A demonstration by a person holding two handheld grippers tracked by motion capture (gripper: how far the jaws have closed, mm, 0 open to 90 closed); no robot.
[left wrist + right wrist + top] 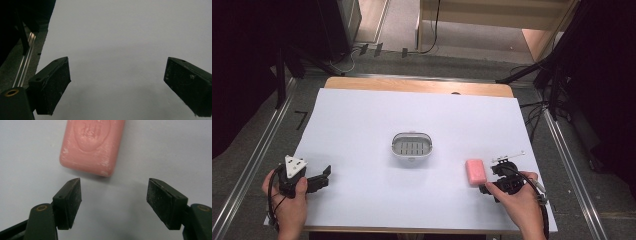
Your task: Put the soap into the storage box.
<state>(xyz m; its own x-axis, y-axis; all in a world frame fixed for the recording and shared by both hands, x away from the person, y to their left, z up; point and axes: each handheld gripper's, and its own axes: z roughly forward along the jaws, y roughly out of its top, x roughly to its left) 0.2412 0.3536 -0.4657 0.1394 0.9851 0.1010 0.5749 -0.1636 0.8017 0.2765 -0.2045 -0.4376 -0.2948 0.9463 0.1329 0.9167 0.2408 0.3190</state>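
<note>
A pink bar of soap (476,171) lies flat on the white sheet (362,125) at the front right. My right gripper (491,178) sits just to the right of it, held by a hand. In the right gripper view the soap (92,145) lies just beyond the open right gripper (113,185), slightly left of the gap, with nothing between the jaws. A white oval soap dish with a slotted grey floor (412,146) stands in the middle of the sheet. My left gripper (323,178) rests at the front left. It stands wide open (117,72) over bare sheet.
Metal rails (259,150) run along both sides of the table. A wooden table edge (417,86) shows behind the sheet. Dark stands and cables (552,85) rise at the back right and back left.
</note>
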